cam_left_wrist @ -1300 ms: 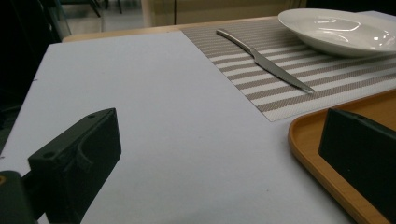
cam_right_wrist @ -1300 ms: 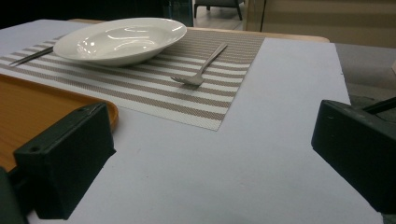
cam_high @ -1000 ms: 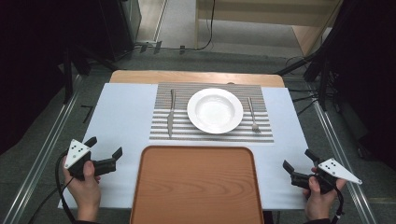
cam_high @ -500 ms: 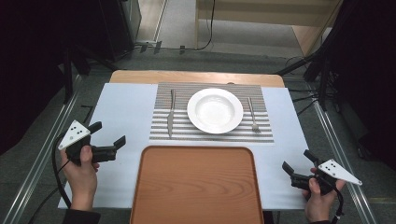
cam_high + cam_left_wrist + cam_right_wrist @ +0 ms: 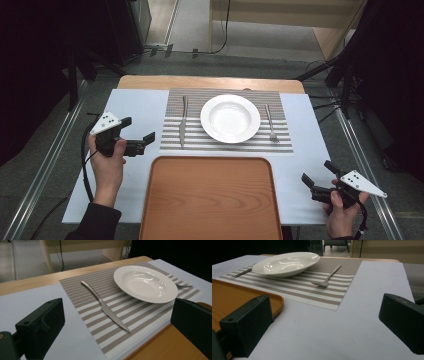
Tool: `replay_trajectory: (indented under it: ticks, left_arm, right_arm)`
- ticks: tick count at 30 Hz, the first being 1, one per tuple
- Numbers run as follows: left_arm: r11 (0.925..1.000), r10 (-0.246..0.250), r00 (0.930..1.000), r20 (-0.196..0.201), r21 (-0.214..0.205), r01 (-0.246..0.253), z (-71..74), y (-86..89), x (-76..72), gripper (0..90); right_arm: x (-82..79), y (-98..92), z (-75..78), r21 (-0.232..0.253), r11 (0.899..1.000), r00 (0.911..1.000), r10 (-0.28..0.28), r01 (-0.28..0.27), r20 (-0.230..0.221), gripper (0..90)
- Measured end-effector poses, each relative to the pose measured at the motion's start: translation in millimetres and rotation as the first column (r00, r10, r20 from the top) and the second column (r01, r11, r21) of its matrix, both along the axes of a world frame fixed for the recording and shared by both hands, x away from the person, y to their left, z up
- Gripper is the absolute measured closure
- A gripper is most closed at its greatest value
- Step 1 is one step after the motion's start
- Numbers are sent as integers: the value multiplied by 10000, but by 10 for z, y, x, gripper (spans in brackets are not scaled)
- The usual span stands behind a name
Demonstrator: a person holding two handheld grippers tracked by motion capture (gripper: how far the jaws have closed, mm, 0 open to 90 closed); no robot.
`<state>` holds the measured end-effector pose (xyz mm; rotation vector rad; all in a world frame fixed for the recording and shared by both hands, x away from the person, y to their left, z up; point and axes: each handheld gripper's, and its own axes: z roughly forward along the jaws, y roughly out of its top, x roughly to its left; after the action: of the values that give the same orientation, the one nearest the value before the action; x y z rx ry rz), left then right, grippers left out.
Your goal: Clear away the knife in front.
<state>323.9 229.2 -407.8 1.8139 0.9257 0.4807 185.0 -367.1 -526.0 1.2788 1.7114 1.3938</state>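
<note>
While the left tool [image 5: 137, 134] gapes wide beside the striped placemat [image 5: 225, 142], the knife [image 5: 183, 121] lies nearest, unobstructed. Beyond it sit plate [image 5: 230, 118] and fork [image 5: 269, 121]; the right tool [image 5: 315, 176], also wide, flanks the tray [image 5: 210, 200].

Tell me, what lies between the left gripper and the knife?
Nothing: the left gripper and knife are separated by bare pale table cover and placemat edge, seen in the high view.

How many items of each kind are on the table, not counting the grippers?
Knife: 1
Fork: 1
White plate: 1
Striped placemat: 1
Wooden tray: 1
Total: 5
</note>
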Motion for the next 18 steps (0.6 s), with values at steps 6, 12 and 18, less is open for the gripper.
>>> replay_trajectory:
  ticks: [6, 12, 18]
  left_arm:
    - [9994, -106, 9996, -275, 340, 116, -12, -212, 200, 0]
    - [9984, -52, 9987, -512, 566, 81, -21, -363, 383, 0]
    - [9979, 55, 9957, -927, 652, 6, -51, -454, 573, 0]
  right_arm:
    - [-9, 2, -1, 6, 10000, 10000, 13, -13, 62, 0]
    - [-8, 2, -2, 25, 10000, 10000, 20, -21, 56, 0]
    - [-8, 11, -1, -18, 10000, 10000, 7, -7, 34, 0]
